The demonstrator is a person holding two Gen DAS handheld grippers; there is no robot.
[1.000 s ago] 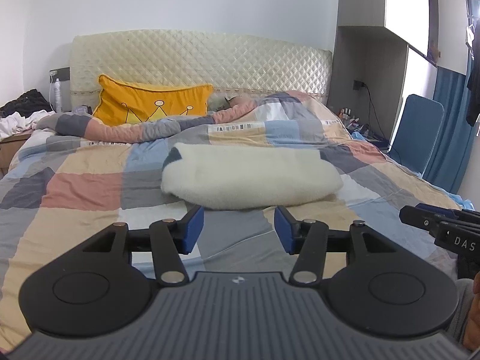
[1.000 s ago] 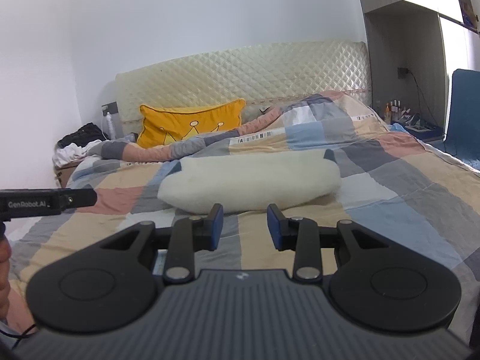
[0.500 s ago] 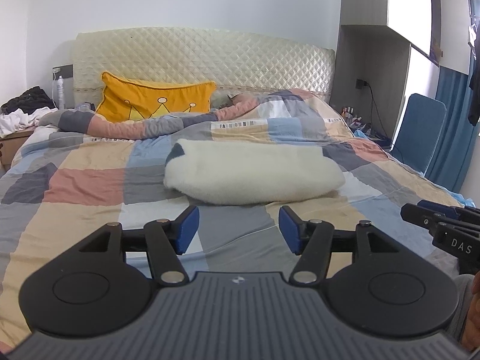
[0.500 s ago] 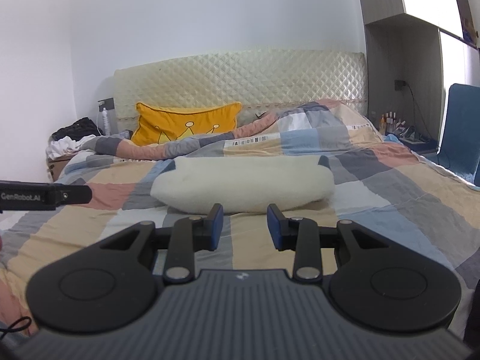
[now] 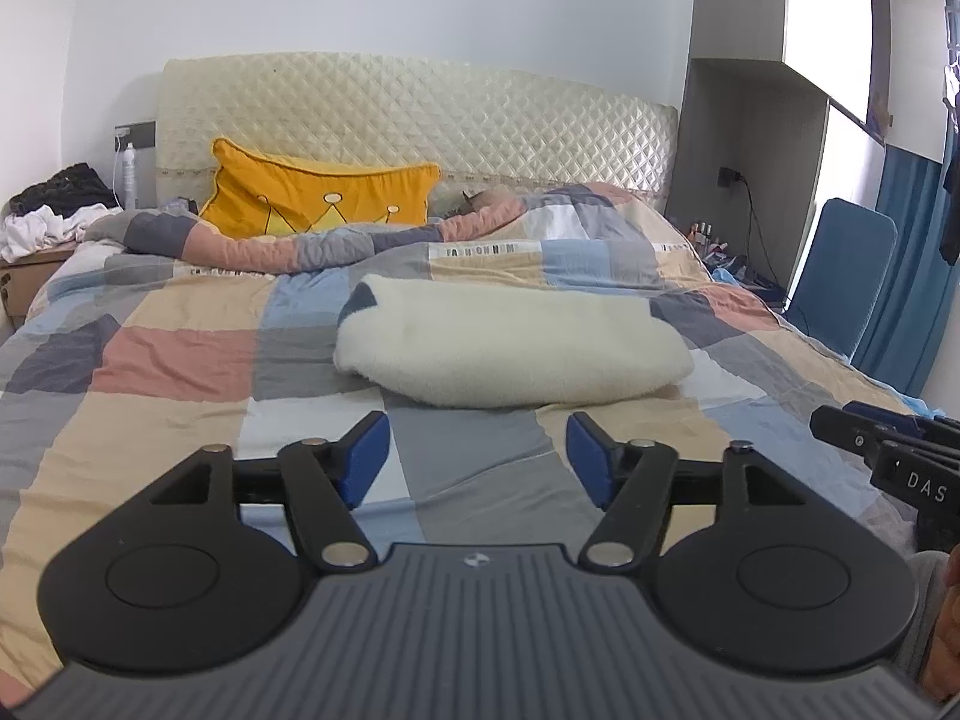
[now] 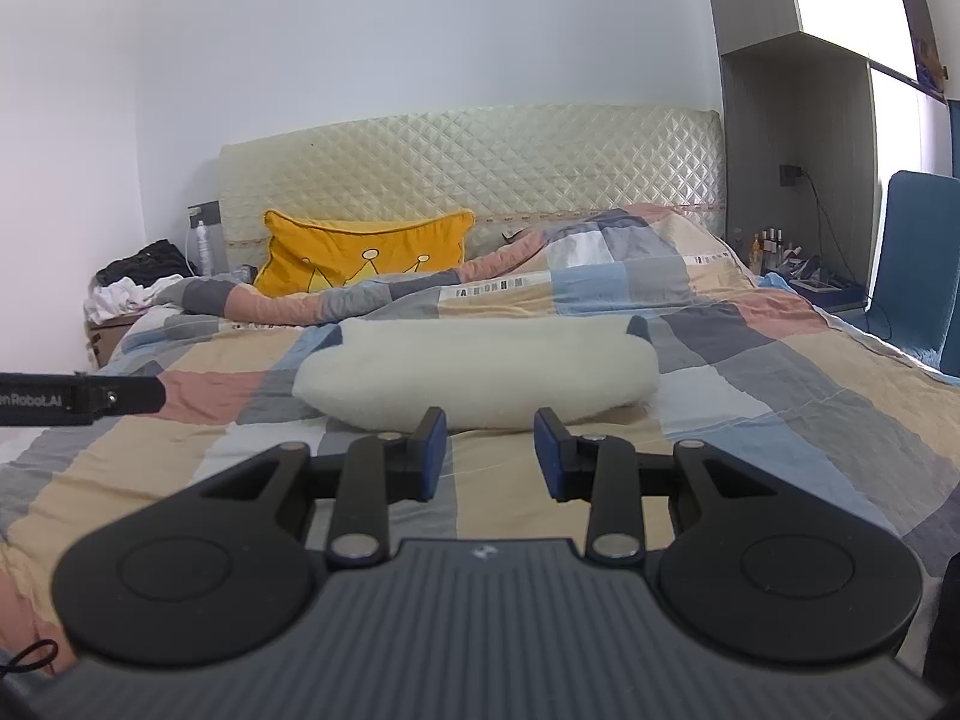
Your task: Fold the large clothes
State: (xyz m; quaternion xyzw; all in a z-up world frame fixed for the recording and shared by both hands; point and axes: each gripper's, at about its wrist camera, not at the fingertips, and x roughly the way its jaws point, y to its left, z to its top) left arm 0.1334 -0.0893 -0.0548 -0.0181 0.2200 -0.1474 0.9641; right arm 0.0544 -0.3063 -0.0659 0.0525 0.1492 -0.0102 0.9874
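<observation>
A cream fleece garment (image 5: 510,348) lies folded into a long bundle across the middle of the bed, a dark lining showing at its ends. It also shows in the right wrist view (image 6: 480,372). My left gripper (image 5: 477,456) is open and empty, held above the quilt a little short of the bundle. My right gripper (image 6: 489,450) is open and empty, also just short of the bundle. The right gripper's side shows at the right edge of the left wrist view (image 5: 888,450).
The checked quilt (image 5: 180,360) covers the bed. A yellow crown pillow (image 5: 312,198) leans on the quilted headboard (image 5: 420,120). A nightstand with clothes (image 5: 42,222) stands at the left. A blue chair (image 5: 846,276) and cluttered side table stand at the right.
Both grippers have drawn back and risen slightly from the bundle. The left gripper's fingers have opened a little wider. The garment has not moved.
</observation>
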